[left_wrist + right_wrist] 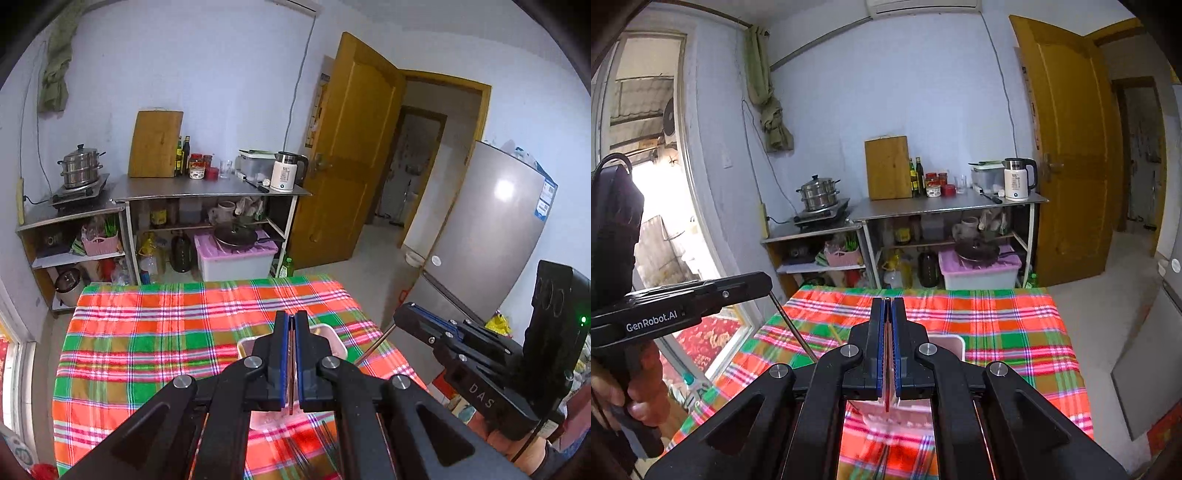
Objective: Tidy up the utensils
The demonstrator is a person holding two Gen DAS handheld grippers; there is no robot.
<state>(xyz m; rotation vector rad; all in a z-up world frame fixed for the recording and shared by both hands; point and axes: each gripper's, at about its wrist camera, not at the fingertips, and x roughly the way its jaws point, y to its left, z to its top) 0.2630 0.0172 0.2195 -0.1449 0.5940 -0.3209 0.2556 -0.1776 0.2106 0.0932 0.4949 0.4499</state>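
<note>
My left gripper [291, 316] is shut on a thin brown chopstick [291, 384] that hangs down between the pads. My right gripper [887, 301] is shut on a thin red chopstick [887, 384]. Both are held above a pink rectangular box [332, 334] on the plaid tablecloth [166, 332]; the box also shows in the right wrist view [951, 345]. The right gripper body [461, 350] appears at the right of the left wrist view with its chopstick [373, 345] slanting down. The left gripper body [683, 299] appears at the left of the right wrist view with its chopstick [794, 325].
More utensils [325, 435] lie blurred on the cloth near the front edge. Beyond the table stand a steel counter [207, 192] with a kettle [286, 177], a shelf with a steamer pot [79, 166], an open wooden door [351, 155] and a fridge [491, 229].
</note>
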